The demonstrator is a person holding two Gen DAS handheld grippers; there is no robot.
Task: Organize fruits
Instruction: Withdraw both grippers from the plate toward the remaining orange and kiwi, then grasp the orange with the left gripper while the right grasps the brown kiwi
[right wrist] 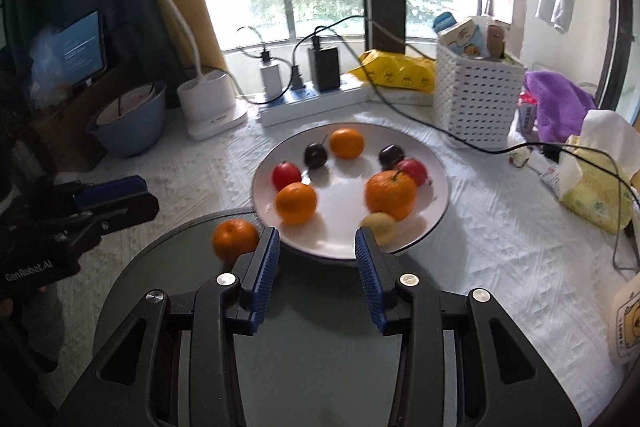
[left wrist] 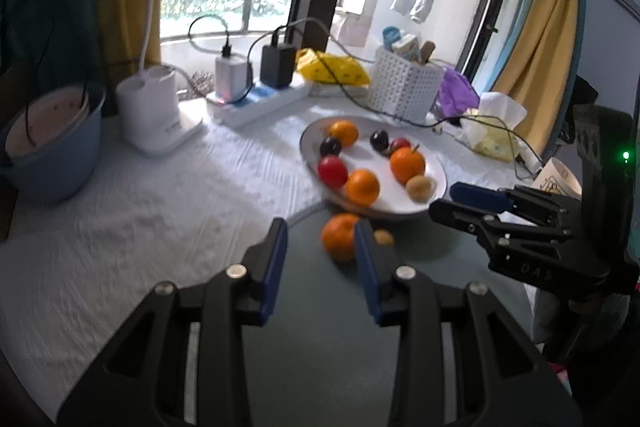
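Your left gripper [left wrist: 321,241] half hides the orange [left wrist: 339,235] on the dark round tray [right wrist: 168,267]; both grippers' jaws gape, empty. Your right gripper [right wrist: 316,247] covers the white plate [right wrist: 436,167]'s near rim; farther off, cables cross the desk [left wrist: 140,211] before the basket [right wrist: 476,99].

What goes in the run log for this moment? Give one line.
left claw: open, empty | right claw: open, empty | dark plate: one orange | white plate: loaded
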